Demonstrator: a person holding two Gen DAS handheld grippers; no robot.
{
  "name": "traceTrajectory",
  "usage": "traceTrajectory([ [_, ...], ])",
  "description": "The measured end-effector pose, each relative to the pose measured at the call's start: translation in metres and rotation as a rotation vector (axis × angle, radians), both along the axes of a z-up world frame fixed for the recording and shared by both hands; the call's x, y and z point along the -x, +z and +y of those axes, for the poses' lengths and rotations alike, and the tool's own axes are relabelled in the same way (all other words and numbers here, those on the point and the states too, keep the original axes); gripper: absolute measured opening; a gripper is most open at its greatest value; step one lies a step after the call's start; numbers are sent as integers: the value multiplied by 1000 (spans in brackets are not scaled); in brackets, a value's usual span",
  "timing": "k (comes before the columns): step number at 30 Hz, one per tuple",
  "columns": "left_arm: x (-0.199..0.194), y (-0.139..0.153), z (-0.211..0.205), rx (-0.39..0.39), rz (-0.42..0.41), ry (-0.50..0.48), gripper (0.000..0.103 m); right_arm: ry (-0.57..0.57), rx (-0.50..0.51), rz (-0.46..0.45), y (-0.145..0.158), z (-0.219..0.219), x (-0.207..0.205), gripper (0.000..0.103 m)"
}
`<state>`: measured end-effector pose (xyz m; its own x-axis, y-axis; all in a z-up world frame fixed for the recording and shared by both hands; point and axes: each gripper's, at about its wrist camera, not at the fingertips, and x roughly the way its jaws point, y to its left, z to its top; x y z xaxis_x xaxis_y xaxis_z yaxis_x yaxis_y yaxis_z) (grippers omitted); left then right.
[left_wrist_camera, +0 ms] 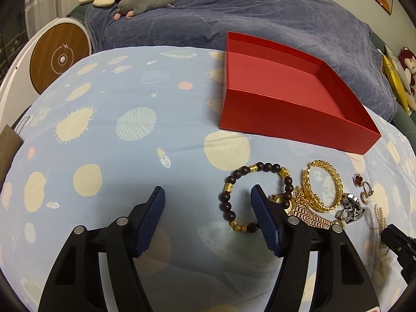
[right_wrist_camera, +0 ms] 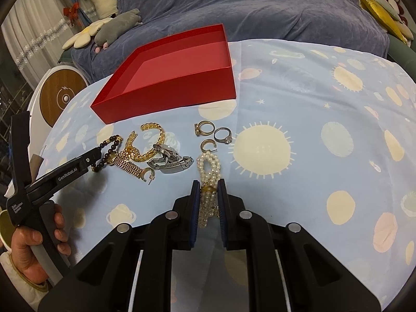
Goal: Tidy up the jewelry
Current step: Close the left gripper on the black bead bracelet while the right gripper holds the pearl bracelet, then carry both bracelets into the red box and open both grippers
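Left tongs (left_wrist_camera: 208, 195): spread wide, blue pads holding nothing, right pad tip lying inside the loop of the dark wooden bead bracelet with gold spacers (left_wrist_camera: 256, 197), low over the tabletop draped in pale blue cloth printed with cream suns and planets (left_wrist_camera: 124, 156). In the right wrist view, seen from the side with a hand (right_wrist_camera: 31, 247) on the grip, tip at the same bead bracelet (right_wrist_camera: 110, 148).

Just right of the beads: gold link watch band (right_wrist_camera: 130, 167), touching the woven gold open cuff bangle (right_wrist_camera: 150, 143). Small gold hoop earring (right_wrist_camera: 148, 174) at the end of the band. Silver metal watch with folded link strap (right_wrist_camera: 170, 160) lying against the bangle's right side.

Beyond, toward the back: shallow open red cardboard box (right_wrist_camera: 166, 88), interior bare, near the jewelry but not touching it; on the right half of the tabletop in the left wrist view (left_wrist_camera: 299, 104).

Farther right: gold ring (right_wrist_camera: 204, 127) and silver ring with a stone (right_wrist_camera: 223, 135), side by side, just apart. Below them a second gold hoop earring (right_wrist_camera: 208, 144), right at the top of the looped white pearl strand (right_wrist_camera: 209, 174).

Right tongs (right_wrist_camera: 209, 187): nearly closed, pads pinching the pearl strand at its middle, a gold piece caught between the pads, loops lying on the cloth ahead and the tail trailing back between the fingers.

Red clover-shaped earring (left_wrist_camera: 358, 179) visible only in the left wrist view, right of the bangle.
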<state>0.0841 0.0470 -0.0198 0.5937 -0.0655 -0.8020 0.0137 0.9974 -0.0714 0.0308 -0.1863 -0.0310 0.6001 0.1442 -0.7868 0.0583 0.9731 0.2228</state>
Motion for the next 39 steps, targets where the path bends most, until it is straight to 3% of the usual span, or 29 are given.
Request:
traceTrajectory([
  [4,-1,0,-5,-35,-20,-24,35,3,2,1,0,1,-1,13],
  [6,-1,0,-7,-39,-20,-44,10,1,2,1,0,1,-1,13],
  [7,-1,1,-7,-30,-15,-56,5,1,0,1,0,1,-1,13],
  [13,2,10,-7,26,-5,-85,5,6,-5,-14,5,3,0,13],
  [20,16,49,-10,117,-59,-150,5,20,-27,-51,23,3,4,13],
  [27,18,101,-23,173,-112,-258,5,96,-47,-132,74,6,-11,13],
  [33,-26,134,-38,142,-165,-293,5,121,-47,-179,106,-1,-78,13],
  [39,-102,136,-50,111,-199,-257,5,106,-42,-174,106,-7,-165,13],
])
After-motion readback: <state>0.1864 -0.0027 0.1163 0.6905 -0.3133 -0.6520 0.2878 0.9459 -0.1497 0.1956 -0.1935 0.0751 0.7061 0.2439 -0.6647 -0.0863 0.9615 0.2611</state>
